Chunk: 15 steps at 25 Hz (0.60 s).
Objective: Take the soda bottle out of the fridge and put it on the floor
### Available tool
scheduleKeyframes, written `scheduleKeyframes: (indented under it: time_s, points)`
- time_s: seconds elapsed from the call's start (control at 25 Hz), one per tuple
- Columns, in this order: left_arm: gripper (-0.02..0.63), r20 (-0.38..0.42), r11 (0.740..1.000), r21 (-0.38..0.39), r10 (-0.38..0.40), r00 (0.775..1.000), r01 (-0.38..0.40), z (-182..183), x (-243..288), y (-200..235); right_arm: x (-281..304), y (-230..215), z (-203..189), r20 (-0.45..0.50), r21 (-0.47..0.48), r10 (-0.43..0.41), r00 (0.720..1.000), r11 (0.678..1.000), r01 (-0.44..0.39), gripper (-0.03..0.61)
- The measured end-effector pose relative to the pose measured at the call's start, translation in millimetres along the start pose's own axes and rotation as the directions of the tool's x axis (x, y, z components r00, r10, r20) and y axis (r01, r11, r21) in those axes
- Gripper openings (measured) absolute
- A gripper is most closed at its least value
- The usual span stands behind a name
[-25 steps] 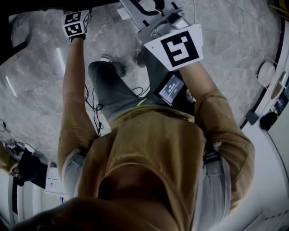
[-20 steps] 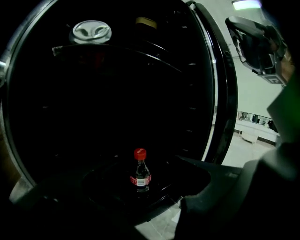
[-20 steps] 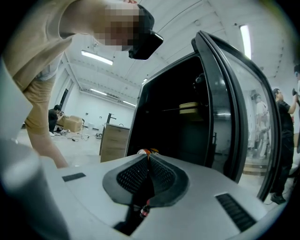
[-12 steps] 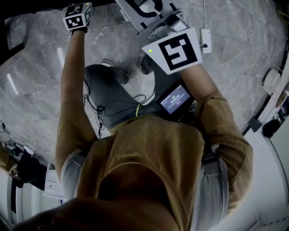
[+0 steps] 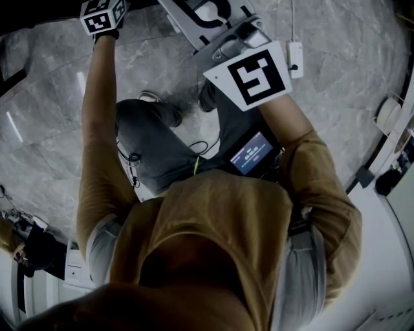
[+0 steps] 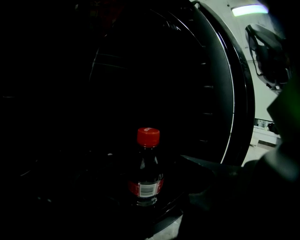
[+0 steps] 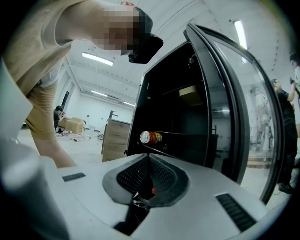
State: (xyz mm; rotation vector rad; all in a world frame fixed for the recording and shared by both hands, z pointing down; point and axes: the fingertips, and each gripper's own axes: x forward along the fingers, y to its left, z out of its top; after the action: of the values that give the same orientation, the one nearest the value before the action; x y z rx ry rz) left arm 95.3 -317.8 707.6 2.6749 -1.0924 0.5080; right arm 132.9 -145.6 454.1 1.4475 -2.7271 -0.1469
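1. The soda bottle (image 6: 147, 173) stands upright inside the dark fridge (image 7: 171, 108), near the front edge of a low shelf. It is not on the floor
2. It is a small bottle whose contents look almost black in the gloom. It has a bright red cap (image 6: 148, 137) and a red label band (image 6: 146, 189) low on the body, with a white barcode patch facing the camera
3. The left gripper (image 5: 102, 14) reaches towards the top edge of the head view, with only its marker cube showing there. Its fingers have just been opening and stand wide apart. The bottle is straight ahead in line with the gap, and nothing presses on it
4. The right gripper (image 7: 148, 173) has its fingers together, the dark mesh pads meeting in a thin line with nothing held between them
5. The right gripper faces the open fridge, where a can (image 7: 151, 137) lies on its side on a higher shelf. The curved glass door (image 7: 234, 117) hangs open to the right
6. From above, the person in a tan shirt (image 5: 213, 233) bends over a grey marble floor (image 5: 336, 52), both arms stretched forward
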Motion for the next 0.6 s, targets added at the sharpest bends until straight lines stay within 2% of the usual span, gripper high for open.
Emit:
scheduleKeyframes:
  time_s: [0.4, 0.6]
  points:
    - [0.367, 0.016, 0.998, 0.065, -0.029, 0.999, 0.028, -6.3, 26.1, -4.8, 13.5, -2.6, -25.1, 0.001, -0.056, 0.078, 0.997, 0.995, -0.078, 0.003]
    - [0.367, -0.024, 0.994, 0.104, -0.035, 0.999, 0.037, -32.3, 38.0, 2.6, 25.2, 5.2, -39.6, 0.037, -0.067, 0.108, 0.993, 0.992, -0.106, 0.003]
